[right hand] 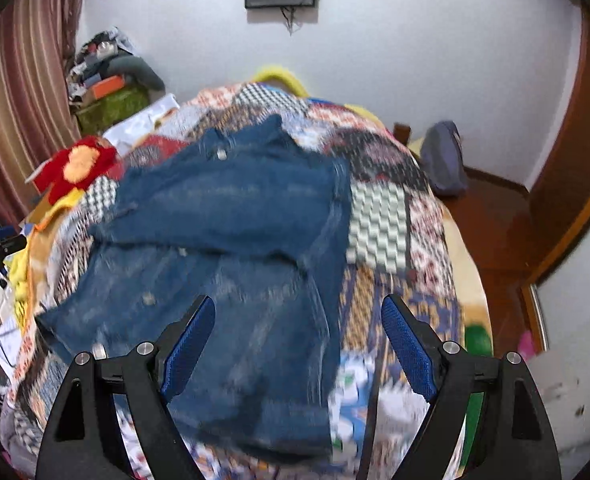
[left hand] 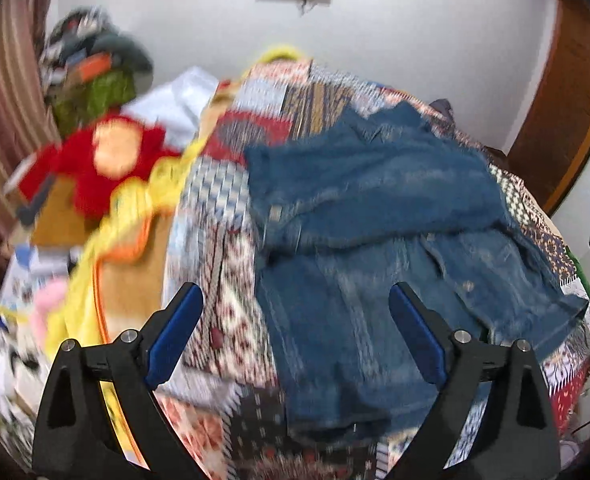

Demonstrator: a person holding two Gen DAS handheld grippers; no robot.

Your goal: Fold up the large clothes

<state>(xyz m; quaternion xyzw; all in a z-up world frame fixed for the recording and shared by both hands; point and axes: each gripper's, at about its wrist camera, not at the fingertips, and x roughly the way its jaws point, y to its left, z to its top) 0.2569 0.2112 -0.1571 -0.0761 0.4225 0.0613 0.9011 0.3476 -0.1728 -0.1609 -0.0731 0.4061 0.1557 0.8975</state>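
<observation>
A blue denim jacket (left hand: 371, 216) lies partly folded on a patchwork bedspread (left hand: 223, 280); its upper part is laid over the lower. The right wrist view shows the same jacket (right hand: 231, 216) on the bedspread (right hand: 379, 224). My left gripper (left hand: 295, 304) hangs above the jacket's near left edge, jaws wide apart, nothing between the blue pads (left hand: 177, 334). My right gripper (right hand: 297, 316) is above the jacket's near right side, also open and empty. Both views are blurred by motion.
A red and orange plush toy (left hand: 107, 156) and yellow cloth (left hand: 135, 208) lie left of the bed. A cluttered pile (right hand: 107, 76) sits in the far left corner by a striped curtain (right hand: 19, 112). A grey bag (right hand: 443, 160) rests by the wall; a wooden door frame (right hand: 567, 184) stands right.
</observation>
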